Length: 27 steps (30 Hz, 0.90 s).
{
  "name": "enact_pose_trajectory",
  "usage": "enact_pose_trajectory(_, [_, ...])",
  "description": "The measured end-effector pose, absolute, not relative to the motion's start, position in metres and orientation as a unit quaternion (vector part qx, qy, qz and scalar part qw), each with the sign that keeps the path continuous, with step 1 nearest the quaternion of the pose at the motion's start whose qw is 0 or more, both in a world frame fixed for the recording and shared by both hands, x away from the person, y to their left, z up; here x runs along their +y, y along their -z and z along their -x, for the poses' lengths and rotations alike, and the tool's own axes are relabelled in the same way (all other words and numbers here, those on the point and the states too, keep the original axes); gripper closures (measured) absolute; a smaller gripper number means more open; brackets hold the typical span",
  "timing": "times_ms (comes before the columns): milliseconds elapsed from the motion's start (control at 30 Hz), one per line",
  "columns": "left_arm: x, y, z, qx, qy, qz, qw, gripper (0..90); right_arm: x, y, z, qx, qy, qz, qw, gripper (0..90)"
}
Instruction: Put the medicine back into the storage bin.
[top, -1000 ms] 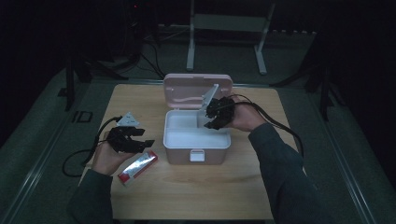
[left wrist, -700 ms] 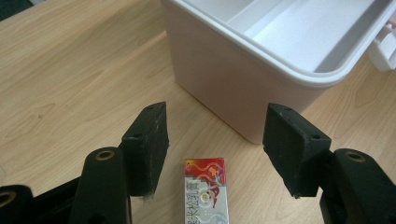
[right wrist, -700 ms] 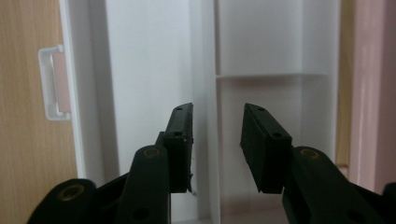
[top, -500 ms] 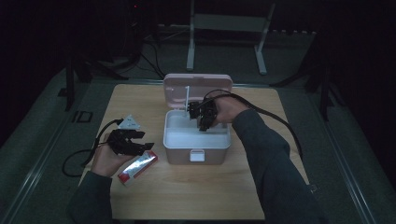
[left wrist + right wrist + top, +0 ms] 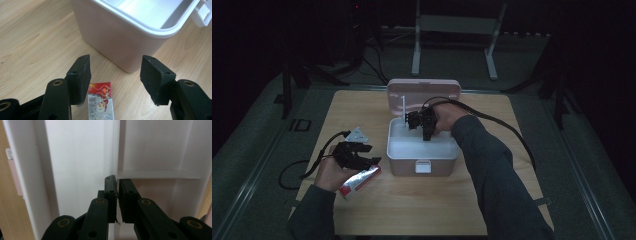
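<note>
The right hand-held gripper [image 5: 117,195], inside the open pink box [image 5: 424,155], has just been closing; its jaws clamp a thin white divider [image 5: 115,147]. The left hand-held gripper [image 5: 115,75] is wide apart over a red-and-silver packet [image 5: 100,105] on the worktop [image 5: 512,200], beside the box.

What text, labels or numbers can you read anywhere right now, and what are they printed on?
Red and silver packet: a column of Chinese characters runs down its face, seen between the left gripper's fingers; too small and blurred to quote.
Pink box, its raised lid and the table: no writing to be seen.
</note>
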<state>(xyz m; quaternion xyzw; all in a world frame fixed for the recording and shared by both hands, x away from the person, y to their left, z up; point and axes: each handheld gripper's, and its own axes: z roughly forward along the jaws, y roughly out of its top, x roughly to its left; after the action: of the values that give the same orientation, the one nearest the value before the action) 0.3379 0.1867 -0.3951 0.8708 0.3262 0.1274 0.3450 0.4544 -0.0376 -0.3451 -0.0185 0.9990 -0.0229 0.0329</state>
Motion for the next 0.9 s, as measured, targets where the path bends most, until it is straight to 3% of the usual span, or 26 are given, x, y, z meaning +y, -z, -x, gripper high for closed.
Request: enact_pose_trajectory(900, [0.1824, 0.3987, -0.3373, 0.318, -0.121, -0.873, 0.349, 41.5, -0.0367, 0.3528, -0.4572, 0.999, 0.028, 0.023, 0.014, 89.0])
